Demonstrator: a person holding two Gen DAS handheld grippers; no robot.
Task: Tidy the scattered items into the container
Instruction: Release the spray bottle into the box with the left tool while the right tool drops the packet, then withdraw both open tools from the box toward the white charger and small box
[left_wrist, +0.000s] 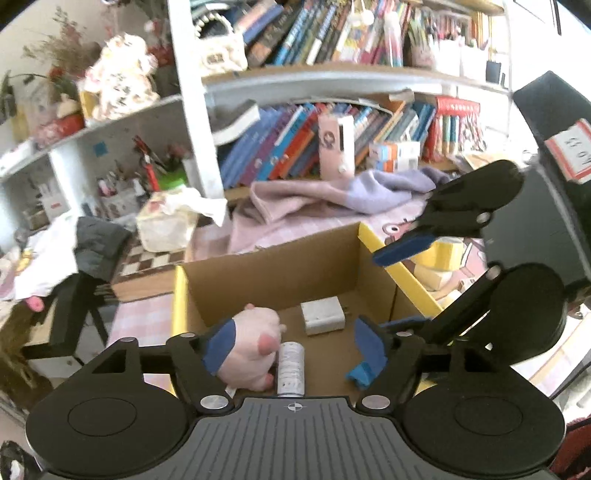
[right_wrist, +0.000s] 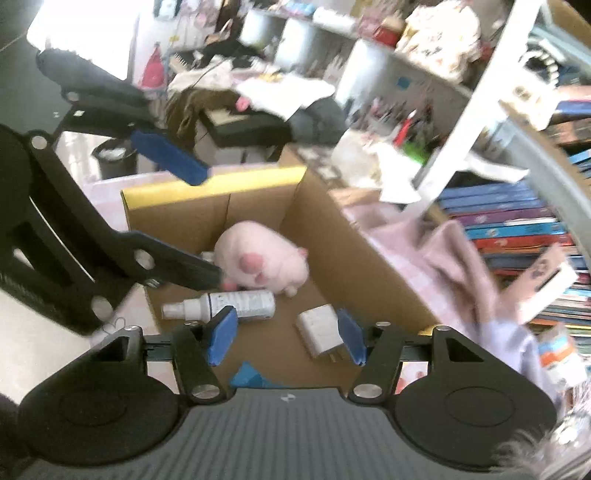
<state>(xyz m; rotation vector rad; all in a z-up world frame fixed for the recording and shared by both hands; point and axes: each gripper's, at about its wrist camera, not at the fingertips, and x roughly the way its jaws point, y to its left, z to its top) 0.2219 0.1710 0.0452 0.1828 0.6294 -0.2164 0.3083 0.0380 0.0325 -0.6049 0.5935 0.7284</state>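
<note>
Background's pretty cluttered: packed bookshelves (left_wrist: 332, 122) up at 12 o'clock, a pinkish-lavender blanket (left_wrist: 332, 199) bunched below them, a tissue box (left_wrist: 166, 225) around 10 o'clock, and what looks like dried flowers (left_wrist: 66, 48) at 11.

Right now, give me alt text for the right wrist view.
An open cardboard box holds a pink plush toy, a white spray bottle and a white charger. Both tongs, right and left, hover open above it.

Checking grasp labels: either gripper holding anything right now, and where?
Nothing held. Left gripper and right gripper are both open over the cardboard box; plush pig lies loose inside.
</note>
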